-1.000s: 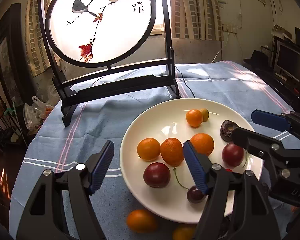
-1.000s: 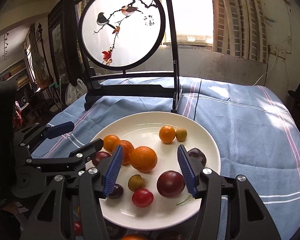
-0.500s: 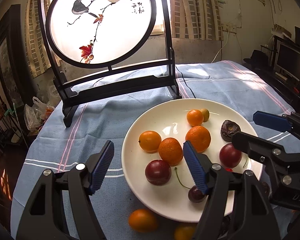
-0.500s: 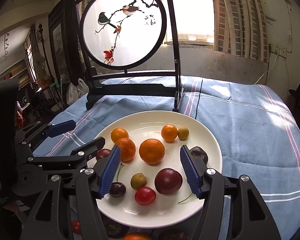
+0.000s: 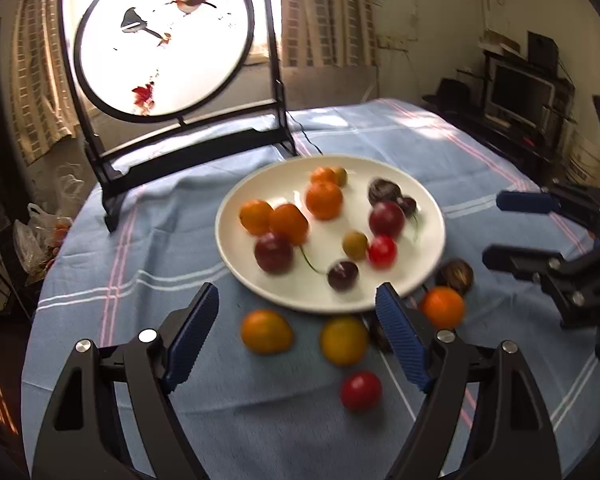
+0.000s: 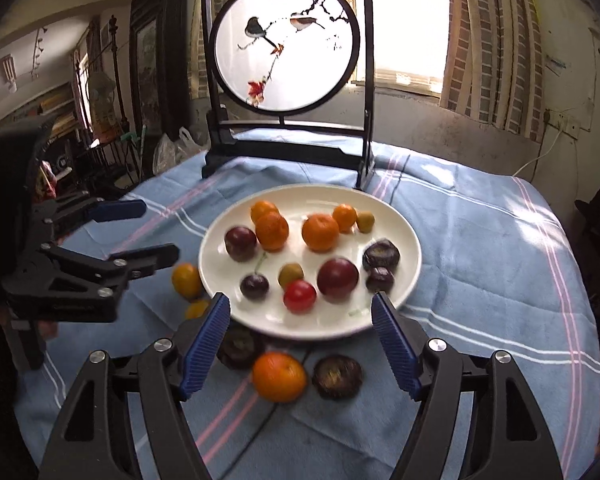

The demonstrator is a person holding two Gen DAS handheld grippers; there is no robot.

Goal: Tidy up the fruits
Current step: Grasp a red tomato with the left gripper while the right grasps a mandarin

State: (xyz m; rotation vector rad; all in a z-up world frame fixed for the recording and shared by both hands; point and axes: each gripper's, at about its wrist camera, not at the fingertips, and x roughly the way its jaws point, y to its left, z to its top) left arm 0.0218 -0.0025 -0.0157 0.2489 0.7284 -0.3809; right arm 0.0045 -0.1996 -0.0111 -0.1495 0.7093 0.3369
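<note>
Both grippers are held wide open and empty — nothing is touched by the left gripper [image 5: 298, 336] or the right gripper [image 6: 300, 340]. The white plate [image 6: 404, 292] of fruit lies just ahead of each. Between the right gripper's fingers an orange [image 6: 279, 376] rests on the blue cloth [image 6: 480, 240]. Compared with a second ago, both grippers have been drawn back — loose fruit before the plate is now uncovered.

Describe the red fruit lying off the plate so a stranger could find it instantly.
Start at the white plate on the blue striped tablecloth. Several fruits lie on the cloth along the plate's near edge; the small red fruit lies nearest the camera in the left wrist view. It is the only red one off the plate; its neighbours are orange, yellow or dark.
</note>
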